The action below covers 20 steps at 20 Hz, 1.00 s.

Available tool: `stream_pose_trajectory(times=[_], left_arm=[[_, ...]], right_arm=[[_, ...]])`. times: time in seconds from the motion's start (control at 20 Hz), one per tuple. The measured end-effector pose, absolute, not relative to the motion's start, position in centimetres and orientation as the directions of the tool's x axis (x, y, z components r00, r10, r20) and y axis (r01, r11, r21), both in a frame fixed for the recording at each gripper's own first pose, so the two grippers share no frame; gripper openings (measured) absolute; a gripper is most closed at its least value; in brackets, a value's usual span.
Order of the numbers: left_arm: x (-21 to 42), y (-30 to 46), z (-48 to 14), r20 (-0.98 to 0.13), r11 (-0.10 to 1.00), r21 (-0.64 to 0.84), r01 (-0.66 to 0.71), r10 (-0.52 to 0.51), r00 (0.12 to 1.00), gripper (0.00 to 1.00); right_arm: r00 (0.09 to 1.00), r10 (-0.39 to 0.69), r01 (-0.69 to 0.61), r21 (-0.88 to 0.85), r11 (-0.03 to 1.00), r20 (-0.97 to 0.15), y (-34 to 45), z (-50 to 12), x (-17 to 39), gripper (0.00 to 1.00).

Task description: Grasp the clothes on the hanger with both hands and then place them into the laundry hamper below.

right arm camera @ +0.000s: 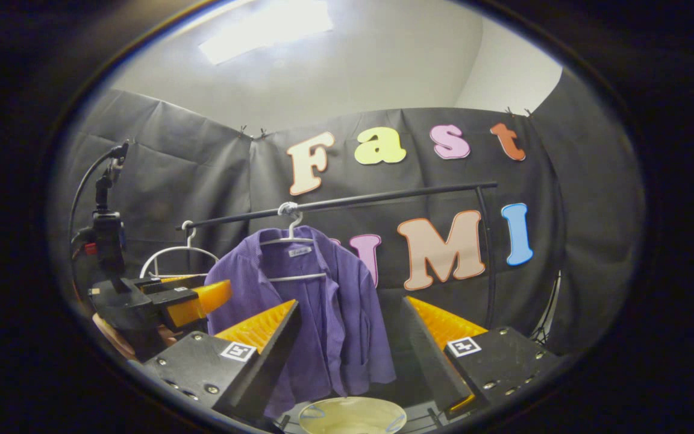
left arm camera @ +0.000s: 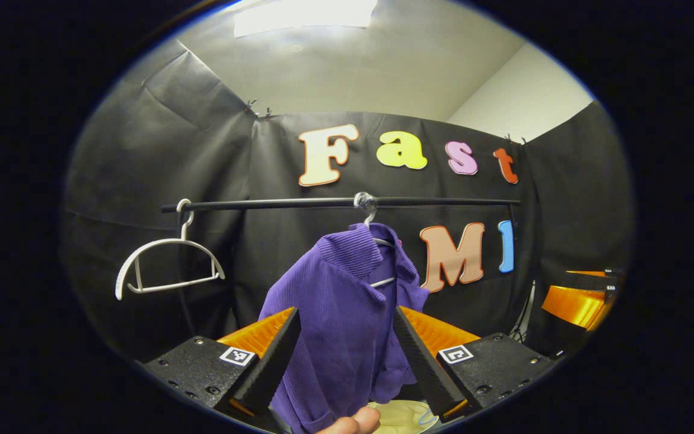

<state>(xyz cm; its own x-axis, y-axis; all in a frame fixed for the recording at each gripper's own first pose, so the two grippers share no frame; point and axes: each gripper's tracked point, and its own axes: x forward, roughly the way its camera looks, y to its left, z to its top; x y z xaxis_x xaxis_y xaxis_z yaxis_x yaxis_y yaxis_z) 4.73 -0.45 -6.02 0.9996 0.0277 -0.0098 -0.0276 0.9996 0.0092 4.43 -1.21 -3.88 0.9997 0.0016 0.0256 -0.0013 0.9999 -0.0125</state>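
Black cloth booth wall [right arm camera: 190, 175], black rail [right arm camera: 383, 196] at 12 o'clock carrying purple shirt [right arm camera: 329, 313]; hamper [right arm camera: 350, 416] at 6 o'clock; left gripper [left arm camera: 347, 337] and right gripper [right arm camera: 353, 331] both apart.

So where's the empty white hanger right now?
The empty white hanger hangs at the rail's left end in the left gripper view, left of the purple shirt.

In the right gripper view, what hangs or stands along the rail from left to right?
Camera on a stand → empty white hanger → purple shirt on its hanger → rail's upright post.
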Motion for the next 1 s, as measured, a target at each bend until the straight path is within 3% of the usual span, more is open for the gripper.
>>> stream_pose_trajectory(times=[0.2, 0.25, 0.35, 0.8, 0.85, 0.95, 1.0], left_arm=[[6.5, -0.5, -8.0, -0.04, 0.999, -0.013, -0.037, 0.037, 0.998, 0.94], [6.9, -0.6, -8.5, -0.05, 0.999, -0.014, -0.039, 0.038, 0.998, 0.94], [7.7, -0.8, -9.6, -0.064, 0.999, -0.011, -0.04, 0.04, 0.997, 0.94], [12.0, -4.4, -14.5, -0.126, 0.999, 0.051, -0.018, 0.024, 0.992, 0.94], [12.7, -4.3, -14.8, -0.12, 0.998, 0.051, -0.037, 0.043, 0.992, 0.95], [14.1, -3.5, -15.2, -0.107, 0.994, 0.053, -0.096, 0.101, 0.989, 0.94], [14.8, -2.9, -15.6, -0.103, 0.989, 0.059, -0.135, 0.141, 0.985, 0.94]], right_arm=[[0.998, 0.052, -0.052, -0.015, 0.999, 0.024, -0.6, -5.4, 7.3, 0.99], [0.998, 0.061, -0.06, -0.02, 0.998, 0.02, -0.6, -5.8, 8.1, 0.94], [0.997, 0.083, -0.083, -0.028, 0.996, 0.004, -0.2, -6.9, 9.9, 0.99], [0.994, 0.102, -0.104, -0.049, 0.993, -0.047, -0.7, -11.1, 20.3, 0.99], [0.992, 0.107, -0.109, -0.038, 0.993, -0.061, -0.7, -11.7, 21.4, 0.94], [0.99, 0.118, -0.12, -0.026, 0.992, -0.082, -0.8, -12.7, 23.4, 1.0], [0.989, 0.121, -0.124, -0.029, 0.992, -0.082, -1.0, -13.0, 24.4, 0.94]])
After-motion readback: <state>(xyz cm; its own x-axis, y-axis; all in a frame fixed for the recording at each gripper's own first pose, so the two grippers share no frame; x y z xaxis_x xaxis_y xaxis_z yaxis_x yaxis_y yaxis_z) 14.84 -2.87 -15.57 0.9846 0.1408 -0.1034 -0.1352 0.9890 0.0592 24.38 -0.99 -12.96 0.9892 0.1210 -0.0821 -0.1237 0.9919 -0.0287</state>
